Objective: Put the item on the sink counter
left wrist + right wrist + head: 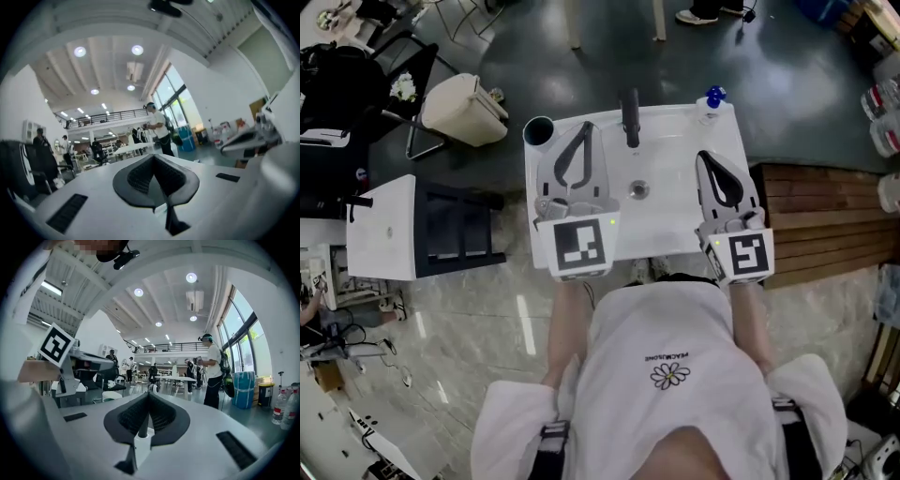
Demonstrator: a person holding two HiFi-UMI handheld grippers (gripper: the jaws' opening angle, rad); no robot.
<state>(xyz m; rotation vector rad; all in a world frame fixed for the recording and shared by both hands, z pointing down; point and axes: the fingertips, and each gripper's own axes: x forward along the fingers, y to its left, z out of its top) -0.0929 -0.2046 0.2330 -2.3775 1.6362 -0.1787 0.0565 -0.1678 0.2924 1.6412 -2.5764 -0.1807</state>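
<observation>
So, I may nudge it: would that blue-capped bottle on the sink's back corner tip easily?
Probably: the bottle looks narrow and upright, so a push could topple it. It stands at the sink counter's corner, so might fall off.

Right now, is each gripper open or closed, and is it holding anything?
Left gripper: closed, holding nothing.
Right gripper: closed, holding nothing.

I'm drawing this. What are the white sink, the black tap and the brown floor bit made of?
The sink looks like glazed ceramic, maybe plastic: plain white, smooth. The tap seems black-coated metal, matte, no gleam. The brown platform is probably wood: parallel planks with seams.
</observation>
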